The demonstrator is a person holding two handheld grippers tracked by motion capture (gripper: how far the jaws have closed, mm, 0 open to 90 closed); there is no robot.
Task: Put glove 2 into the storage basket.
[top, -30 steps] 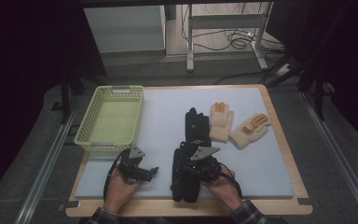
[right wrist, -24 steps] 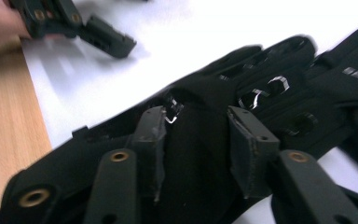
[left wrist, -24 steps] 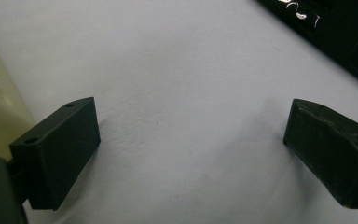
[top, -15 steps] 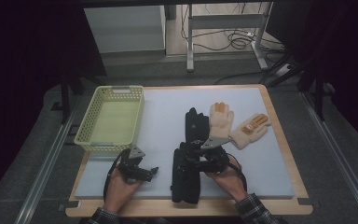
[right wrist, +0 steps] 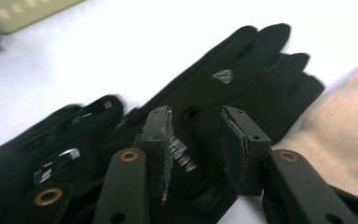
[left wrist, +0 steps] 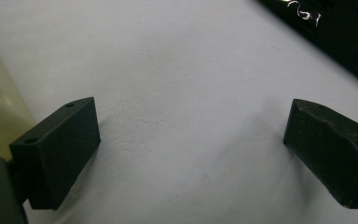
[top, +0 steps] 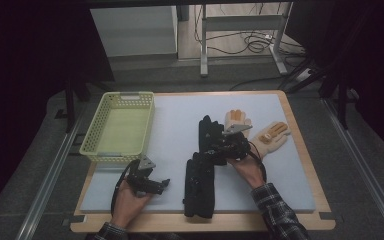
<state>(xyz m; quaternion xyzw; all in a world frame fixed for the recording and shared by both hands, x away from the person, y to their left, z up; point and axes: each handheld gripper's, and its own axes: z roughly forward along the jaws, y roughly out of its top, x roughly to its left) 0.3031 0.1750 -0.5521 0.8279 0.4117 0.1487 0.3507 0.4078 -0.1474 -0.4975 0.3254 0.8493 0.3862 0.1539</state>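
The right gripper [top: 215, 150] hangs over the far black glove [top: 207, 132], which lies flat on the worktop [top: 175, 125] just right of the yellow basket [top: 117, 127] and touching the near black glove [top: 200, 185] at its cuff end. In the right gripper view its fingers [right wrist: 158, 140] straddle the cuff of that far black glove [right wrist: 242, 79]; they have just been closing, yet the pads stand a little apart with cloth between them, not clearly pinching it, so I read them as not yet gripping.

The glove looks like thin knit cloth: light, limp, and likely to sag and fold when lifted, neither slippery nor fragile. The cuff, where the fabric is doubled and ribbed, seems the best place to take hold; a pinch on a single fingertip would probably let it dangle and swing.

The left gripper [top: 150, 182] rests low, in front of the basket, its fingers [left wrist: 56, 154] spread wide over bare worktop with nothing between them.

The high view gives the layout: two cream gloves [top: 255, 132] lie further right of the basket, beyond the black pair. The right gripper view alone shows the small silver markings on the black gloves and how the fingers sit at the cuff.
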